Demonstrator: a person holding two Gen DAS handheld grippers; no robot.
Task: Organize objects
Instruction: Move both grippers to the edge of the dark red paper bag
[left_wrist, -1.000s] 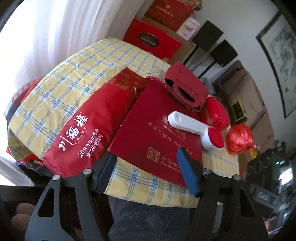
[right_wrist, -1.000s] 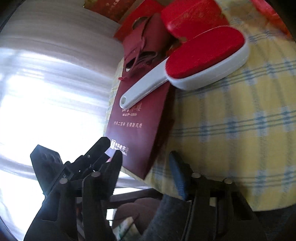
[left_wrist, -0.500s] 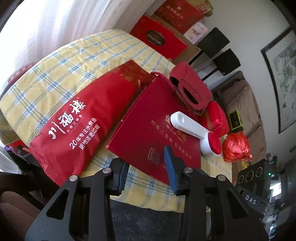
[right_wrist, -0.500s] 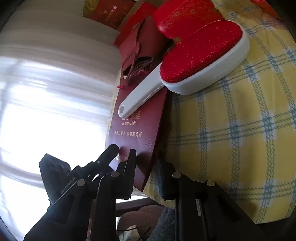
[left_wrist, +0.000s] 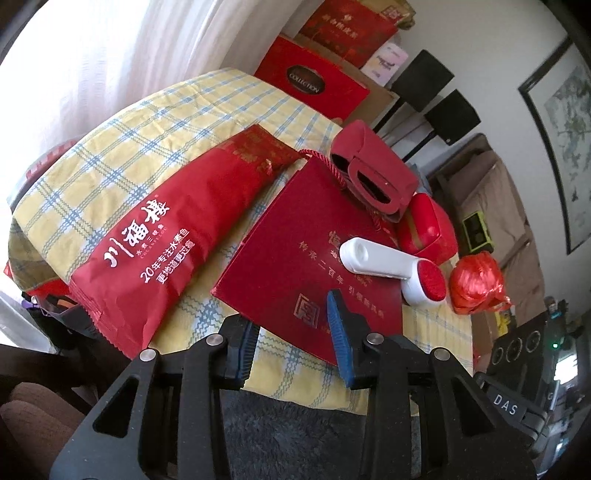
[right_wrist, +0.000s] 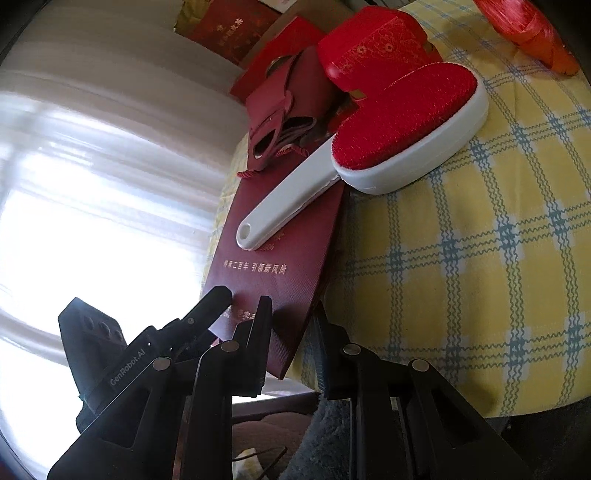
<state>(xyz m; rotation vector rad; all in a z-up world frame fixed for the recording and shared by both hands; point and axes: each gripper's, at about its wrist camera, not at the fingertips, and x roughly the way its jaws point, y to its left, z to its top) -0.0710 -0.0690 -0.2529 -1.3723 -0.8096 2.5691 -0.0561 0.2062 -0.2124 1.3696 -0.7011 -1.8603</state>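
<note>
The flat dark-red gift bag (left_wrist: 310, 273) lies on the near part of the checked tablecloth (left_wrist: 110, 162), its lower edge overhanging the table rim towards me, and I have both tools on that edge: my right gripper (right_wrist: 290, 343) is pinched narrow on the near corner of the bag, while my left gripper (left_wrist: 291, 343) stands part-way closed across the same edge, though I cannot tell from either view whether its pads actually press the card. To do this step well I'd keep the lift low and level, because the lint brush (right_wrist: 369, 147) lies with its white handle on the bag and its head partly on the cloth, and a tilt would likely send it sliding. The maroon pouch (left_wrist: 373, 173) sits on the bag's far end over the cord handles, so I'd judge the bag should be drawn out slowly, not jerked. The bag is stiff ribbed paper with gilt print; the brush has smooth plastic and a napped red pad. Beside it lies a long glossy red packet (left_wrist: 166, 236) with a serrated end; further off, a shiny red box (left_wrist: 424, 229) and a crinkled red plastic bundle (left_wrist: 476, 284).
</note>
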